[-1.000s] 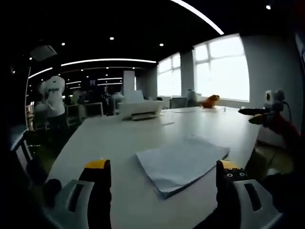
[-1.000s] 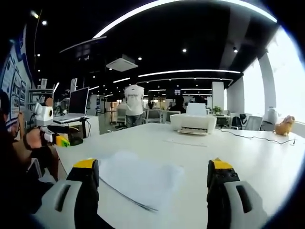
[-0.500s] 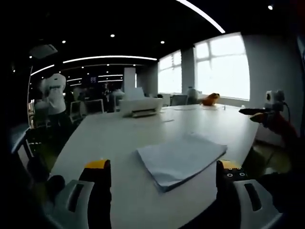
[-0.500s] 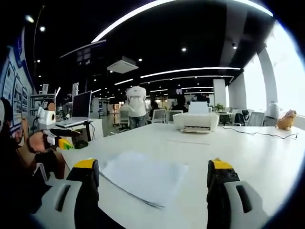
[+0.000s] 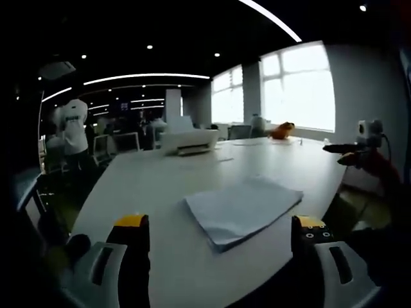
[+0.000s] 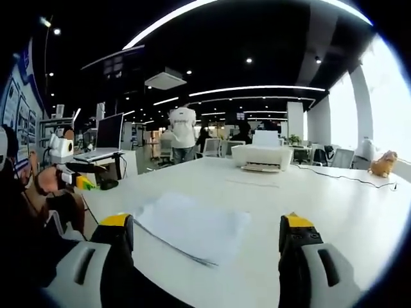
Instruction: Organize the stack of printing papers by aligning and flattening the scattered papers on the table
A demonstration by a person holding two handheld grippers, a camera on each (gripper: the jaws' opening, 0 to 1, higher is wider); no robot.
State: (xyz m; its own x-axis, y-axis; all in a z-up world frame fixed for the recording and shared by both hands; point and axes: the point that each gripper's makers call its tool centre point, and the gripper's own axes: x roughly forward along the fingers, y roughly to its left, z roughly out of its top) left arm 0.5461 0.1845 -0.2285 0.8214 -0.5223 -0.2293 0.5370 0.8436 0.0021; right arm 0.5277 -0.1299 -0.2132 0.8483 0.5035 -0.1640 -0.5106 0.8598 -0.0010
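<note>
Jaws of both grippers wide apart, empty, paper stack (image 5: 243, 210) beyond, printer (image 5: 188, 140) behind.

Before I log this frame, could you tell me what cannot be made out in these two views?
- Paper stack, left gripper view: sheet count and how well the edges line up, too blurred.
- Paper stack, right gripper view: near edge hidden by the right gripper's jaw.
- Printer: details too small.
</note>
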